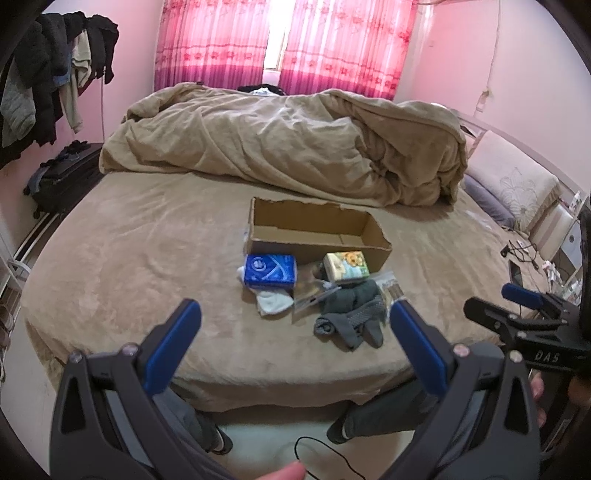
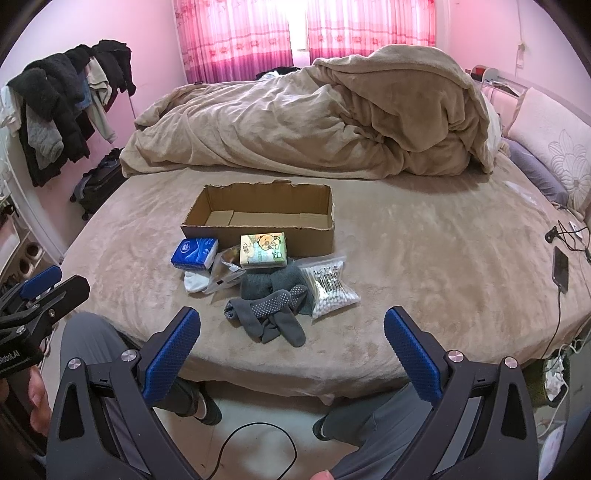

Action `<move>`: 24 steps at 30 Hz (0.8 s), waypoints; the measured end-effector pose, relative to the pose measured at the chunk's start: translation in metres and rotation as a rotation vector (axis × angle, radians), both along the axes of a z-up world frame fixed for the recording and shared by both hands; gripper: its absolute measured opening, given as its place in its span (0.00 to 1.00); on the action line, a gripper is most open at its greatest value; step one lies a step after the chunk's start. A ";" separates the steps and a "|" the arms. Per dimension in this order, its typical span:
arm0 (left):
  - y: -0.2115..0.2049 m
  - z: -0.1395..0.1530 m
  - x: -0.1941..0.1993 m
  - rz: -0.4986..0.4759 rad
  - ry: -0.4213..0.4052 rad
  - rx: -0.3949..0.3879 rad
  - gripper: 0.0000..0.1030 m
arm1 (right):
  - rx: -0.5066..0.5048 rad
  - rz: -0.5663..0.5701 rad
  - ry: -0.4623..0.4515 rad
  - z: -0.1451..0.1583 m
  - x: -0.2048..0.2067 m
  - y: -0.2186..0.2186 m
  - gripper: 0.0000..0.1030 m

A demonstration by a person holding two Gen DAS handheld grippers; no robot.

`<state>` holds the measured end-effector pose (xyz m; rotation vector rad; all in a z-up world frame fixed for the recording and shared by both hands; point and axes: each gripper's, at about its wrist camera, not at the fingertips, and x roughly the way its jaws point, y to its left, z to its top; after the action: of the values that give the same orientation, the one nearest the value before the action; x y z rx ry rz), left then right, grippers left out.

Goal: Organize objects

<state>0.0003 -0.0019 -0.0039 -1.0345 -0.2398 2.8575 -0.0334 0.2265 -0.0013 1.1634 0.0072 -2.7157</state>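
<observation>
Both hand-held grippers, left (image 1: 295,325) and right (image 2: 291,332), hang spread and empty. Nothing is packed yet. Next likely means pinching the socks (image 2: 271,310), at 6 o'clock of the box (image 2: 258,218).

A bed (image 2: 424,258) with a tan sheet and rumpled tan duvet (image 2: 314,122). Pink curtains (image 2: 306,33) behind. Dark clothes (image 2: 62,107) hang at left; a phone (image 2: 560,268) lies near the bed's right edge.

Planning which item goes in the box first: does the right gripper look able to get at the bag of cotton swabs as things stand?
Probably yes. The right gripper is open and empty, and the bag of cotton swabs lies at the pile's right edge with nothing on top; only the grey socks touch its left side.
</observation>
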 end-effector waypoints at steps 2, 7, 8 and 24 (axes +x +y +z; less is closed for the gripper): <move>0.000 -0.001 0.000 -0.001 -0.002 0.000 1.00 | -0.001 0.000 -0.001 0.000 0.000 0.000 0.98; -0.002 0.000 0.000 -0.001 -0.003 0.005 1.00 | -0.002 0.001 -0.003 -0.001 0.000 -0.002 0.98; -0.002 0.000 0.000 -0.001 -0.002 0.004 1.00 | -0.002 0.001 -0.003 -0.001 0.000 -0.001 0.98; 0.000 0.000 -0.001 0.007 -0.009 -0.001 1.00 | -0.005 0.002 -0.005 -0.001 0.000 -0.001 0.98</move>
<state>-0.0006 -0.0022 -0.0041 -1.0497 -0.2431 2.8599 -0.0339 0.2258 -0.0021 1.1675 0.0011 -2.7095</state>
